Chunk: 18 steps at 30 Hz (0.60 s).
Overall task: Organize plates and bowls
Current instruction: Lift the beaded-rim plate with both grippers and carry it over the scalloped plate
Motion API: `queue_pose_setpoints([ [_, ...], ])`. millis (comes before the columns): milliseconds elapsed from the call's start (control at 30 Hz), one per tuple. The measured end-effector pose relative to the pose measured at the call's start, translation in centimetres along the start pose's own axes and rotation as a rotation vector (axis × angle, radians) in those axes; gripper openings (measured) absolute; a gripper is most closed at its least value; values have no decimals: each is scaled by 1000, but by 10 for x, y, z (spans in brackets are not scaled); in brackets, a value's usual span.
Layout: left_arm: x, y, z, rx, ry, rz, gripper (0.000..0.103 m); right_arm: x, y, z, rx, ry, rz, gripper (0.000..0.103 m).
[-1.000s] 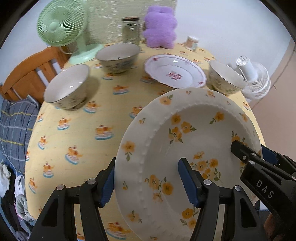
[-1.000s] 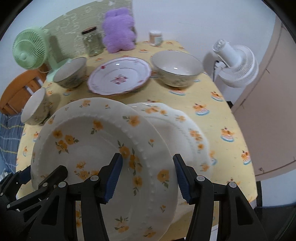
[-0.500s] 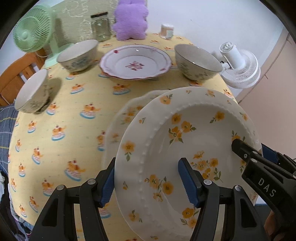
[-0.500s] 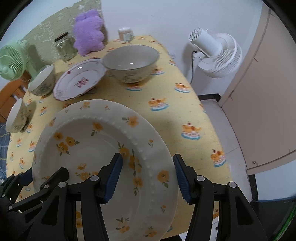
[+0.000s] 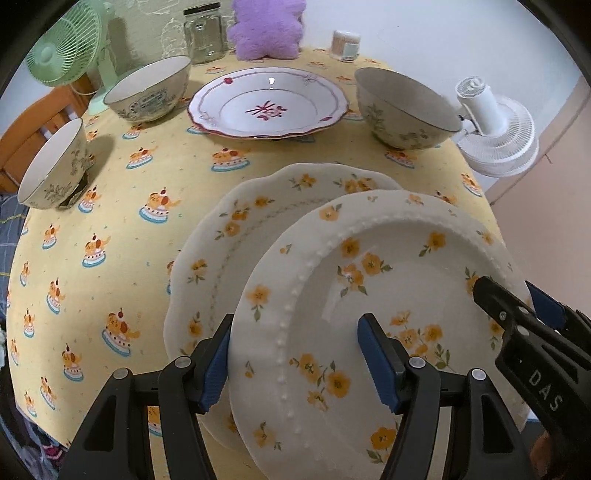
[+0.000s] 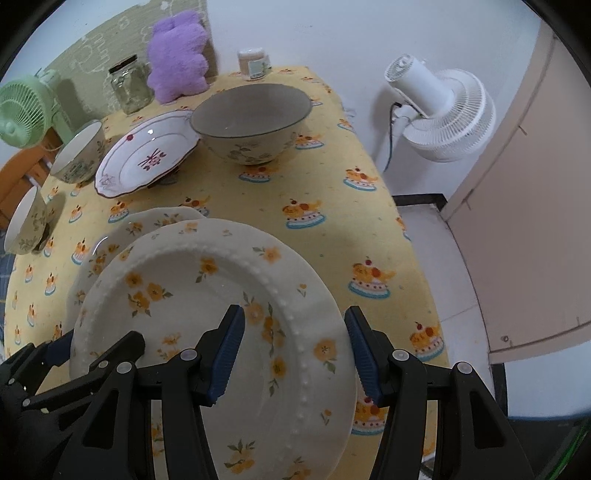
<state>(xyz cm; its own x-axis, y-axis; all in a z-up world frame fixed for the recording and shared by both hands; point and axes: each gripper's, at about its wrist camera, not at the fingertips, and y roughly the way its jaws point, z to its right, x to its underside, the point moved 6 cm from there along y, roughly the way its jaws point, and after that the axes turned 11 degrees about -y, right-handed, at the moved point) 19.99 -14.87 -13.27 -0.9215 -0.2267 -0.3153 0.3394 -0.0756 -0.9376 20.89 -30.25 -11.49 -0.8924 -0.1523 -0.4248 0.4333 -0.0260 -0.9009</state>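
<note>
A white beaded plate with orange flowers (image 5: pixel 388 266) (image 6: pixel 192 280) is carried by both grippers. My left gripper (image 5: pixel 295 358) is shut on its left rim, and my right gripper (image 6: pixel 295 350) is shut on its right rim. The plate hangs tilted just over a scalloped orange-flower plate (image 5: pixel 236 229) (image 6: pixel 118 236) that lies on the yellow tablecloth (image 5: pixel 122 229). Farther back stand a pink-trimmed plate (image 5: pixel 269 107) and three bowls: one at the right (image 5: pixel 402 107), one at the back left (image 5: pixel 151 92), one at the left edge (image 5: pixel 51 162).
At the table's back stand a green fan (image 5: pixel 62 44), a glass jar (image 5: pixel 203 29), a purple plush toy (image 5: pixel 266 26) and a small pot (image 5: pixel 345 44). A white fan (image 6: pixel 443 114) stands on the floor to the right, beside a beige door (image 6: pixel 535 221).
Both grippers carried the beaded plate across the table and a little down. It now hangs over the scalloped plate, which shows from under its left side.
</note>
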Motion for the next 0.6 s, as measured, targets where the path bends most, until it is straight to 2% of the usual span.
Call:
queue_pose_setpoints([
  [300,-7,10,-11,-42,-28,-23,69,-6,11,-10,-33,-18,-21,57],
  [467,-10,12,-6,-115,25,2,70,-7,18,-12,-49,-14,-38,54],
  [600,-10,14,-5,-133,37,7,70,-7,20,-12,-53,-17,-40,54],
])
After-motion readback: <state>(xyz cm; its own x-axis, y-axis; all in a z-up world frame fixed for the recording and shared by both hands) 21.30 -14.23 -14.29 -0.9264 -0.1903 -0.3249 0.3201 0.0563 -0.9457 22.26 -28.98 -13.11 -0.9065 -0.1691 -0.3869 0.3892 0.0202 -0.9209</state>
